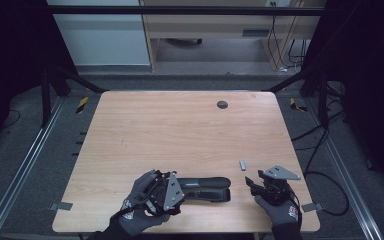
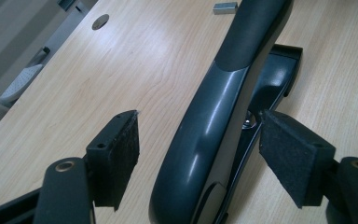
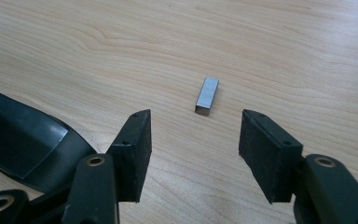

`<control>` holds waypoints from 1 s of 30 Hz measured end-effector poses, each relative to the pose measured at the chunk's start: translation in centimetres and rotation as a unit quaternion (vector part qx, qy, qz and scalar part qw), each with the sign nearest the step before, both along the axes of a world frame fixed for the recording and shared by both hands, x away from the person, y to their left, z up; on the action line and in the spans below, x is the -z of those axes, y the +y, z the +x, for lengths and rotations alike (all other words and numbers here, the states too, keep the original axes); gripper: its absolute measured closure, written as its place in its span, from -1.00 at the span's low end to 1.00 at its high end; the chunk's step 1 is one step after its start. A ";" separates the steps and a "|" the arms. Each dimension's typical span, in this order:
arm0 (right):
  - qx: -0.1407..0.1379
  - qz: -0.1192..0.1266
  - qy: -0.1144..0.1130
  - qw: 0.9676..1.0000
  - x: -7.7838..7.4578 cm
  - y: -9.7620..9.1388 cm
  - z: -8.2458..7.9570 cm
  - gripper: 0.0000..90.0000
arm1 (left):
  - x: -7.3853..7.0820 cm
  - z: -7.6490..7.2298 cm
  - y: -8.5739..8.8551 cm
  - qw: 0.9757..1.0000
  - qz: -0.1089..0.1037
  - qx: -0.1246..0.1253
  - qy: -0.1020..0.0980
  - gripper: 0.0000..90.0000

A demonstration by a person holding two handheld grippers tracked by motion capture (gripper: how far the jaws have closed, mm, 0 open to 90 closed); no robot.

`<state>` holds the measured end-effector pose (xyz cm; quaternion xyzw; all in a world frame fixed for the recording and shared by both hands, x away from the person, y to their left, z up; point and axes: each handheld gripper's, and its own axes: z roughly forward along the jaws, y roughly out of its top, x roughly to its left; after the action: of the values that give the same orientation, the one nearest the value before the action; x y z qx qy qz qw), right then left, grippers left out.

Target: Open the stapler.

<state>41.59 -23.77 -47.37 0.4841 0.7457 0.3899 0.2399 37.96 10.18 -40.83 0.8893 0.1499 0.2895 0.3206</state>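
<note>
A dark grey stapler [image 1: 205, 188] lies near the table's front edge, its long body [image 2: 214, 107] running between my left gripper's pads. My left gripper [image 2: 198, 154] is open around the stapler's rear end, jaws apart and not pressing it; a gloved hand holds this gripper [image 1: 167, 192]. A small silver block of staples [image 3: 207, 95] lies flat on the wood just beyond my right gripper [image 3: 193, 154], which is open with nothing between its pads. The same staple block [image 1: 242, 165] sits right of the stapler's front, ahead of the right gripper [image 1: 254, 186].
The wooden table [image 1: 180, 130] has a round cable hole [image 1: 222, 104] at the back. Metal rails and cables run along the floor on both sides. A desk stands beyond the table's far edge.
</note>
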 end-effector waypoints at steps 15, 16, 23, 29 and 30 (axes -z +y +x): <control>0.000 -0.004 -0.002 1.000 0.1 -0.1 0.1 -0.02 | 1.0 -1.0 -1.7 0.999 0.028 0.005 -0.031 -0.37; -0.001 -0.005 -0.002 1.000 0.1 -0.1 0.1 -0.02 | 1.1 -1.1 -1.8 0.999 0.031 0.004 -0.036 -0.37; -0.002 0.000 -0.002 1.000 0.0 0.0 0.0 -0.01 | 1.2 -1.4 -2.5 0.998 0.040 0.001 -0.054 -0.38; -0.006 0.003 0.004 1.000 0.1 0.2 0.0 0.03 | 1.6 -1.4 -3.2 0.997 0.053 0.002 -0.064 -0.39; -0.007 0.003 0.004 1.000 0.1 0.2 0.0 0.05 | 1.6 -1.4 -3.3 0.997 0.052 0.002 -0.064 -0.39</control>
<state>41.56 -23.61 -47.46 0.4812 0.7487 0.3919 0.2328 36.53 6.84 -42.48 0.8846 0.1118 0.3529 0.2835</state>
